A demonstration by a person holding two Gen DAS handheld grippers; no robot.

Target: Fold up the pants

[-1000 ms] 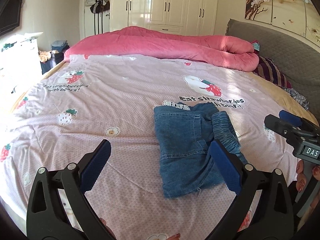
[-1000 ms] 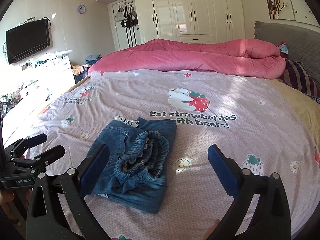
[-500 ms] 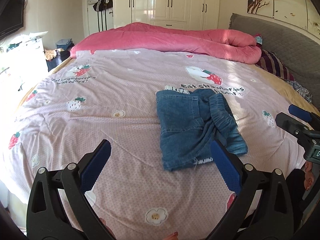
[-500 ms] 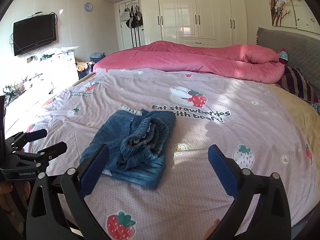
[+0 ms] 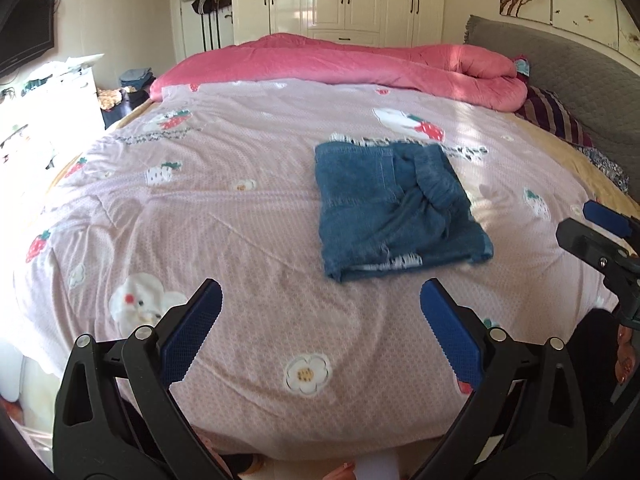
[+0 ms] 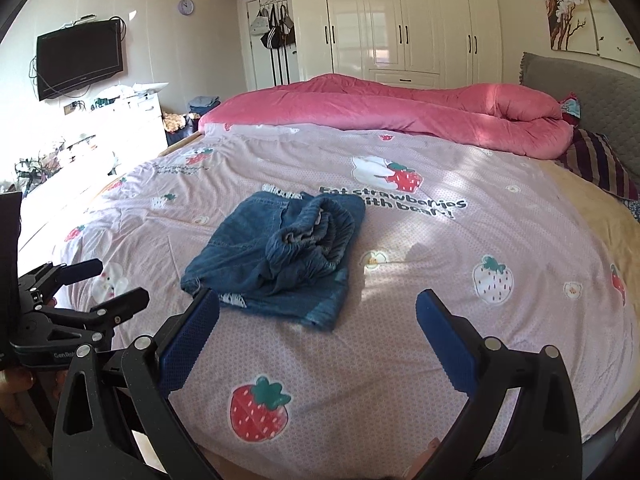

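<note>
The folded denim pants [image 5: 394, 208] are laid on the bedspread [image 5: 240, 216], with left gripper [image 5: 320, 320] and right gripper [image 6: 318, 326] held wide open, empty, nearer.

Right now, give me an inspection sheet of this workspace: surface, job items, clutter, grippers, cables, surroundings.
Surface: bed with a pink strawberry-print cover, lightly wrinkled.
Job's things: denim pants folded into a compact bundle, waistband bunched on top.
Clutter: rolled pink duvet at the far side; striped pillow.
Grippers: left gripper and right gripper both open, holding nothing, clear of the pants.
Cables: wires dangling under the wall TV.
Surroundings: white wardrobe, bags hanging on a door, wall clock.
</note>
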